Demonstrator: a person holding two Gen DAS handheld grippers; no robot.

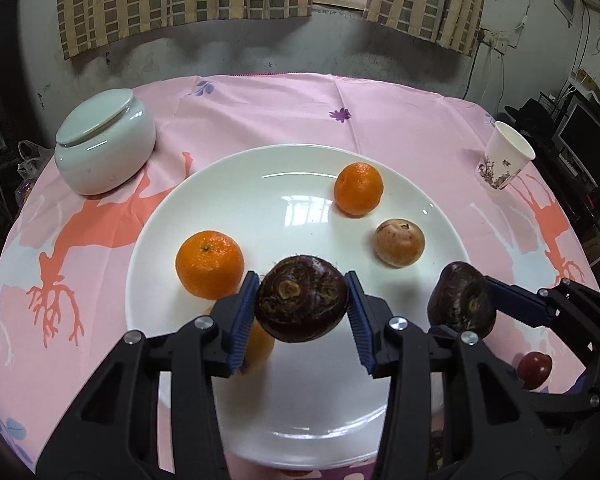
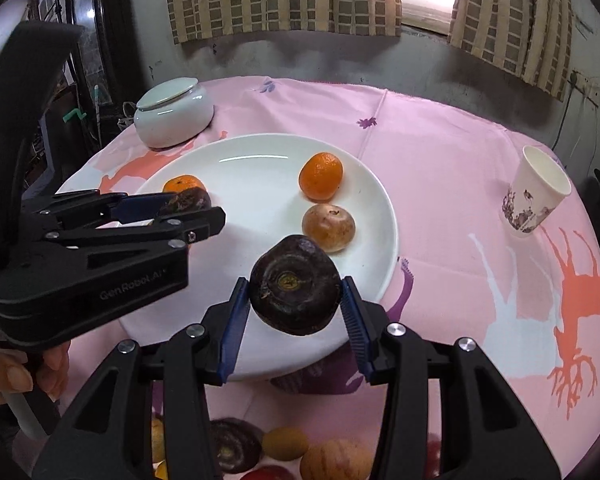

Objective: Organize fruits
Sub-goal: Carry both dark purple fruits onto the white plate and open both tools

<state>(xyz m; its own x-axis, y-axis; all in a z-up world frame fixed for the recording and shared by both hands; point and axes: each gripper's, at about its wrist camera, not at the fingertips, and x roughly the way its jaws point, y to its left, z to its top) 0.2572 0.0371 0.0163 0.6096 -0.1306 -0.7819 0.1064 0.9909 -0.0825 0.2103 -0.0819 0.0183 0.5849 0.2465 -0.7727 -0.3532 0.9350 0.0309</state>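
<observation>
L claw (image 1: 302, 306) gripping dark fruit (image 1: 303, 298), over plate (image 1: 240, 184)

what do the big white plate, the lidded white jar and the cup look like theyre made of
Big round white plate: glazed ceramic by the look, with sharp window reflections on its gloss.
Squat pale lidded jar: likely glazed porcelain, smooth with soft highlights.
Printed white cup: probably paper, matte with a thin rolled rim.

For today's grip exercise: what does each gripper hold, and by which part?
Each holds a dark purple-brown fruit by its opposite sides: the left gripper one fruit, the right gripper another fruit, stem scar facing the camera.
</observation>
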